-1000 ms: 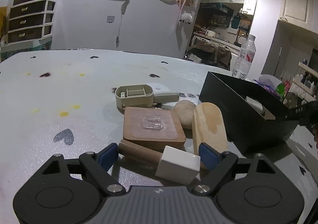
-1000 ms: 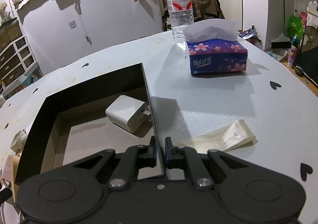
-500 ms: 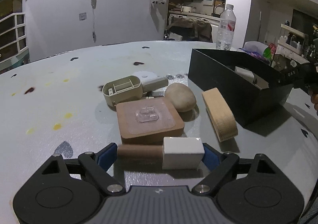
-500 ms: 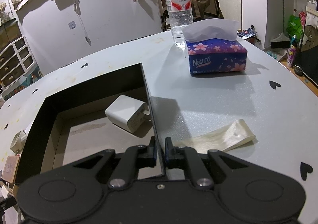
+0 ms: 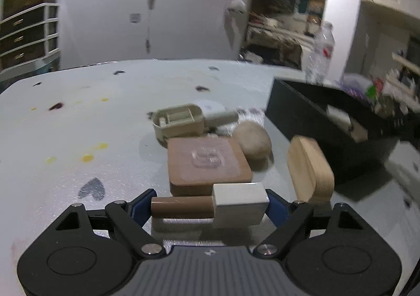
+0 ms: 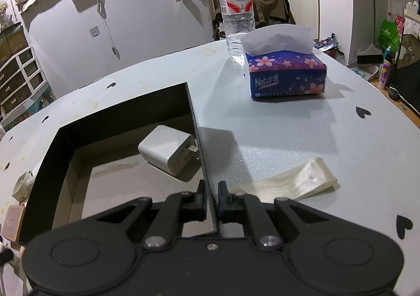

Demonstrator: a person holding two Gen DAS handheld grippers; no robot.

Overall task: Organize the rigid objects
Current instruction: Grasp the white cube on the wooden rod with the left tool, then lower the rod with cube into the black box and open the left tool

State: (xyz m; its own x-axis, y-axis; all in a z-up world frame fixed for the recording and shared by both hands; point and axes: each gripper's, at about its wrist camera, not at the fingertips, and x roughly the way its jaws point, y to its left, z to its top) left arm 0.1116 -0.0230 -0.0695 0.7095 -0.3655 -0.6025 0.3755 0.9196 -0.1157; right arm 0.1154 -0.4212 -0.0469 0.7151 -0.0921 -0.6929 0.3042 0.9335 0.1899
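My left gripper (image 5: 207,206) spans a brown handle with a white block head (image 5: 236,204). Its jaws are closing, with one blue pad against each end of the piece. Behind it on the table lie a brown square block with a clear hook (image 5: 207,162), a round tan lump (image 5: 253,143), an oval wooden block (image 5: 309,167) and a beige plastic case (image 5: 178,122). The black box (image 5: 302,107) stands to the right. My right gripper (image 6: 211,198) is shut on the black box's thin wall (image 6: 194,122). A white charger (image 6: 168,151) lies inside the box.
A blue flowered tissue box (image 6: 286,75) and a water bottle (image 6: 236,12) stand beyond the box on the table. A pale crumpled strip (image 6: 294,180) lies just right of my right gripper. Dark heart marks dot the table top.
The handled white block was tilted between the left jaws and now lies square across them, touching both pads. The left view has shifted a little and blurred. The right gripper has kept still.
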